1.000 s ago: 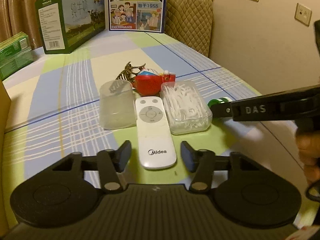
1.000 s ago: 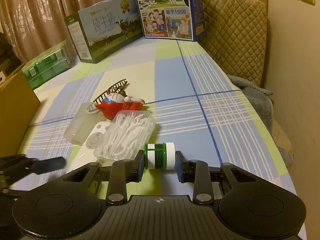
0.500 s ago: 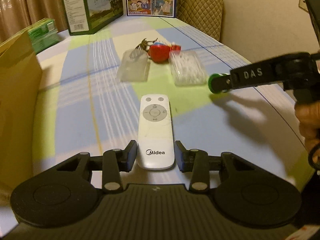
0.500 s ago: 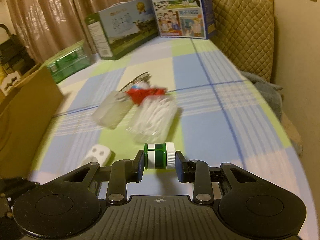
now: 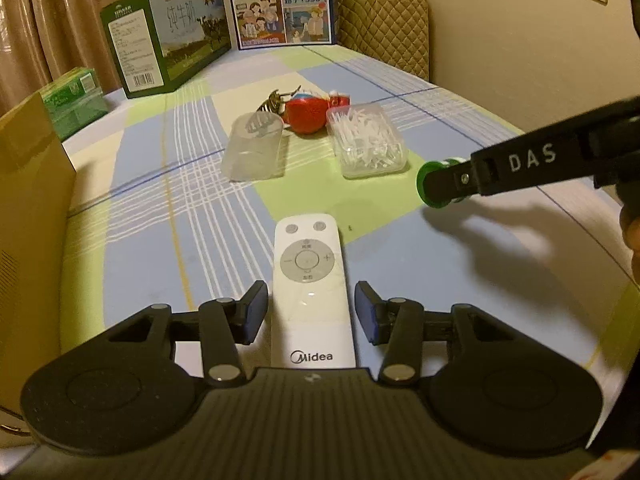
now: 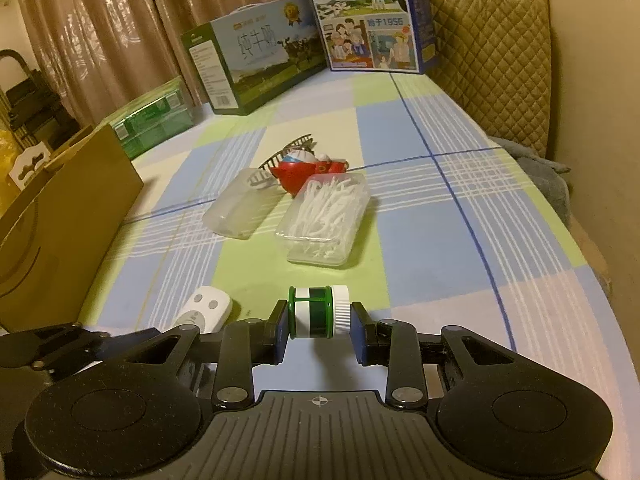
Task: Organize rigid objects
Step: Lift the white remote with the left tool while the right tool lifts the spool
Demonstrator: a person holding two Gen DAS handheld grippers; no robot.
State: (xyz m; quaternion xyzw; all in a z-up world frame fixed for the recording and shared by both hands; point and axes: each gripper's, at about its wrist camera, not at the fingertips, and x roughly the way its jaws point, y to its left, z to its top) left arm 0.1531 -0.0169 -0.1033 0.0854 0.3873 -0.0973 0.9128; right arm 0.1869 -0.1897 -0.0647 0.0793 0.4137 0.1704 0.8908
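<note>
My left gripper point(image 5: 311, 307) straddles the white remote point(image 5: 311, 288), which lies flat on the checked tablecloth point(image 5: 168, 240); its jaws are opening, with slim gaps between pads and remote. My right gripper point(image 6: 319, 322) clamps the small green bottle point(image 6: 318, 312) sideways, off the cloth. Farther off sit the clear box of floss picks point(image 6: 326, 218), the empty clear tub point(image 6: 236, 210) to its left and the red toy point(image 6: 298, 172) beyond.

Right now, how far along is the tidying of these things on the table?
Early. In hand: the right gripper clamps a green jar; the left gripper straddles the white remote, jaws opening. Still loose on the table: the clear box, the floss-pick box and the red toy. Nothing looks put away.
</note>
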